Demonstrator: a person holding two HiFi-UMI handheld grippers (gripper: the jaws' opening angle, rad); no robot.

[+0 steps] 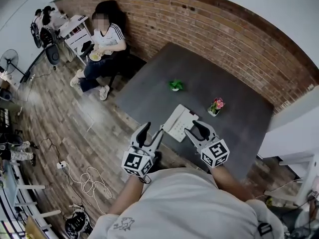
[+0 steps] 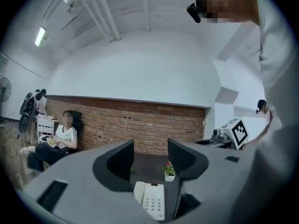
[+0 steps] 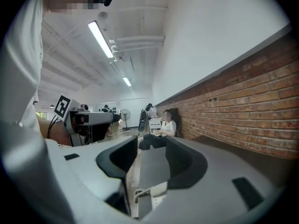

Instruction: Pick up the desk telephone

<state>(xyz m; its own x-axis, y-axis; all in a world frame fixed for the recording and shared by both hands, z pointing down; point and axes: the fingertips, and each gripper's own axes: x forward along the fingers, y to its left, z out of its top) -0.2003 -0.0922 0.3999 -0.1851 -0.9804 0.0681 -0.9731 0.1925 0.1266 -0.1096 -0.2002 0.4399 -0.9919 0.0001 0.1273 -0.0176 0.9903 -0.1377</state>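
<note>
The desk telephone is white and flat. It has rows of little buttons, and its handset lies along its left side. It sits near the front edge of the dark grey table. A small pink flower pot is at its 2 o'clock. The left gripper is at its 8 o'clock and the right gripper at its 4 o'clock. Both point about level, with fingers wide apart and gripping nothing.
</note>
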